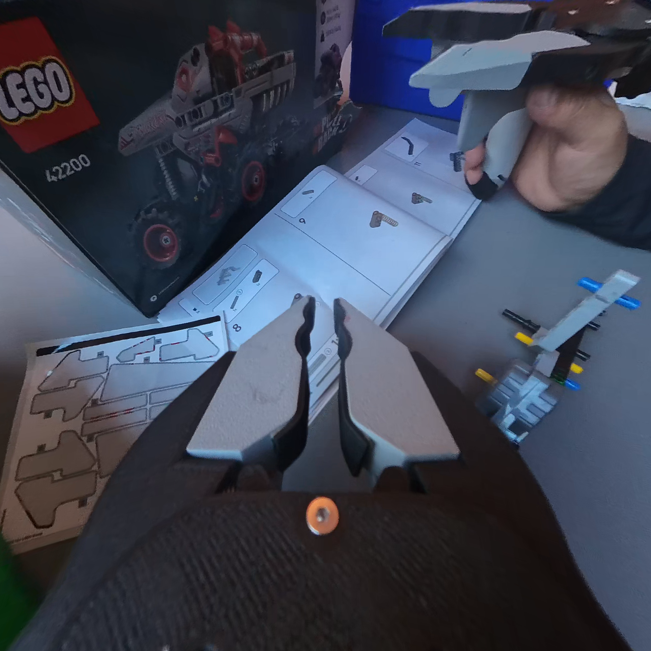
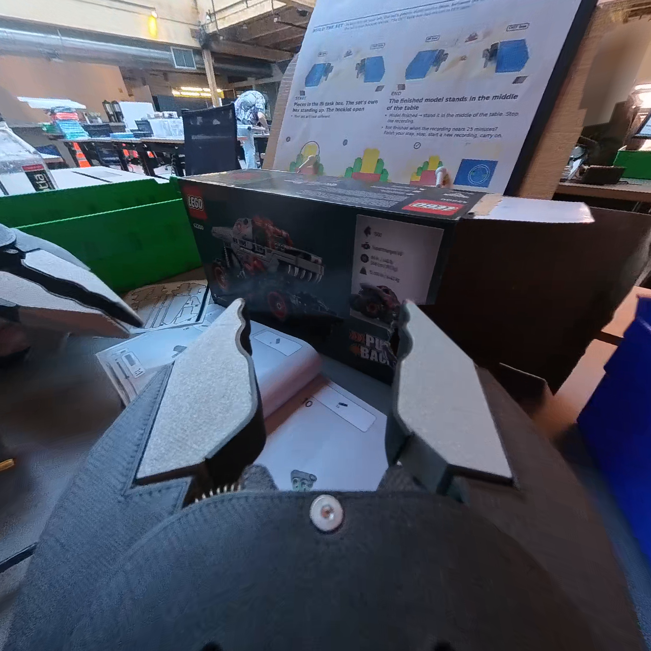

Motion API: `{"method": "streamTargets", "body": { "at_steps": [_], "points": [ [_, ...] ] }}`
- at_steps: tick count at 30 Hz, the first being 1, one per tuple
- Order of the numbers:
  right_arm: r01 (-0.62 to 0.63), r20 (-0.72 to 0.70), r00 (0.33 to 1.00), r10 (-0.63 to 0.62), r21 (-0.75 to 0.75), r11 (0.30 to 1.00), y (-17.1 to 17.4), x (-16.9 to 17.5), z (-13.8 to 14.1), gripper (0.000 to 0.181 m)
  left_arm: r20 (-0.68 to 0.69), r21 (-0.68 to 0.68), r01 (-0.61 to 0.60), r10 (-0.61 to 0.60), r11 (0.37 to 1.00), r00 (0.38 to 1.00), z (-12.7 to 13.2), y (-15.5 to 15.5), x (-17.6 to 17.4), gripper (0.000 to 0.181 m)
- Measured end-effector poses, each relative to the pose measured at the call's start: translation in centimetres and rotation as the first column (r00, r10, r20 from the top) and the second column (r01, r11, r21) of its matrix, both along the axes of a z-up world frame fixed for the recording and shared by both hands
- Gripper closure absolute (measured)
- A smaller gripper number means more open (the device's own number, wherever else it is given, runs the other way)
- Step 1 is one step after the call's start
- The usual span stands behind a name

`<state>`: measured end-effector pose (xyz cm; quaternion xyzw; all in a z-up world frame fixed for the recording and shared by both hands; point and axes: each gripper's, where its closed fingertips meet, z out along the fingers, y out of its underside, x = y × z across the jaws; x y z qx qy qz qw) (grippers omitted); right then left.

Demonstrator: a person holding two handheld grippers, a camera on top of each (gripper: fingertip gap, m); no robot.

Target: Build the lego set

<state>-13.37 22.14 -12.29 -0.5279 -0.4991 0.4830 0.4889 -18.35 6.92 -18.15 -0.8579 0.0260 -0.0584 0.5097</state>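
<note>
From the left wrist view, the left gripper [image 1: 322, 306] hangs over the open instruction booklet [image 1: 338, 239] on the grey table [image 1: 528, 253]. Its two fingers stand close, with only a narrow gap at the tips, and they hold nothing. The set's box [image 1: 158, 141] stands upright behind the booklet, toward the far edge of the table. A sticker sheet [image 1: 88, 405] lies just beside the booklet, at the left. Only this view shows the half-built grey model [image 1: 549, 363] with blue and yellow pins; it stands on the table to the right of the booklet, apart from both grippers. The person's hand [image 1: 563, 148] holds the right gripper above the booklet's far corner.

From the right wrist view, the right gripper [image 2: 322, 318] has its fingers wide apart and empty, above the booklet [image 2: 317, 433] and facing the box [image 2: 317, 253]. This view alone shows a printed sheet [image 2: 422, 88] propped upright behind the box, a green bin [image 2: 105, 229] at the left and a blue bin [image 2: 623, 405] at the right edge. The left gripper [image 2: 134, 322] shows at the left.
</note>
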Motion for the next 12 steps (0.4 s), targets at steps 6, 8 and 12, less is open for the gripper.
{"method": "streamTargets", "body": {
  "at_steps": [6,8,12],
  "points": [
    [-0.052,0.014,0.999,0.052,-0.003,0.999,-1.0,-0.2,-0.2,0.104,-0.032,0.015,-0.005,0.005,1.0,0.999,0.8,-0.3,-0.2,0.173],
    [-0.086,0.022,0.996,0.087,-0.005,0.996,-1.7,-0.3,-0.3,0.106,-0.042,0.028,-0.003,0.004,1.0,0.999,1.2,-0.3,-0.1,0.173],
    [-0.132,0.046,0.99,0.132,-0.002,0.991,-2.6,-0.3,-0.6,0.109,-0.007,0.034,0.017,-0.017,0.999,1.0,1.2,-0.3,0.5,0.172]
  ]
}}
